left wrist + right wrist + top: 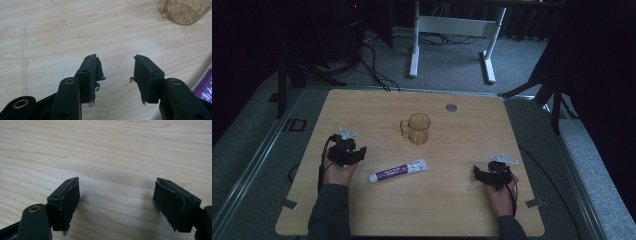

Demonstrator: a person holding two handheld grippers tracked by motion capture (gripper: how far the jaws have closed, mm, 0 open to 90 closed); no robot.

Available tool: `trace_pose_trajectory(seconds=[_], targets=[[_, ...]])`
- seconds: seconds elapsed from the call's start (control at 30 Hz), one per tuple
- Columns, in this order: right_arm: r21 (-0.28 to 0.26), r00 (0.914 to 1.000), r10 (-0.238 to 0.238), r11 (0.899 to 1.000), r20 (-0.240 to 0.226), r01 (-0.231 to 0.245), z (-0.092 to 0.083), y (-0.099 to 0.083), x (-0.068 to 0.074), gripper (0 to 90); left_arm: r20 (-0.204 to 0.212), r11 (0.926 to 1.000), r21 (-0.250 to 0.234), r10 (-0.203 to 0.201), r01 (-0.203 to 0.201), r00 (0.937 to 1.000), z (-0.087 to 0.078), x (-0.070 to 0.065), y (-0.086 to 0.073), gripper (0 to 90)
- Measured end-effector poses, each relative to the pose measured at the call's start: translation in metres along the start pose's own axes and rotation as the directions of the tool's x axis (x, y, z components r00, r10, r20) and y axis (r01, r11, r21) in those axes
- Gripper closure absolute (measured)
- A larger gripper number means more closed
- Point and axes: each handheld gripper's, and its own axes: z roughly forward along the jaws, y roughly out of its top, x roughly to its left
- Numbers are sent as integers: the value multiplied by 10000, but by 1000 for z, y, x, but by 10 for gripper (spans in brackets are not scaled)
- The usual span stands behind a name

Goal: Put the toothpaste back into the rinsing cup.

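Both my grippers are low over the wooden counter, one in each hand, nothing held.

Left gripper: near the counter's left side, my hand behind it. Fingers spread to a moderate gap, bare wood between them. Pad edges are frayed.

Right gripper: near the right side, hand behind it. Fingers wide apart, wider than the left pair, only wood grain between them.

Toothpaste tube: white and purple, lying flat on the counter between the two grippers, nearer the left one, white cap end toward the left gripper. Apart from both grippers. In the left gripper view its purple printed body sits at the right edge, just beside my right-hand finger; can't tell if it touches.

Amber see-through mug: upright, mid-counter, beyond the tube, handle toward the left. Its base is at the top right of the left gripper view, well ahead of the fingers.

Small grey round disc is set in the counter near the far edge, beyond the mug.
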Motion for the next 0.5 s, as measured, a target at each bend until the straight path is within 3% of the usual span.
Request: trace_pose_trajectory(seconds=[0.13, 0.5], targets=[[0, 10000, -2, 10000, 2, 2, 0, 0, 0, 215, 423, 9998, 3, 193, -194, 9989, -5, -3, 1, 554], [-1, 10000, 23, 10000, 3, -23, 0, 0, 0, 215, 984, 9986, -87, 530, -524, 9937, -10, -12, 7, 592]])
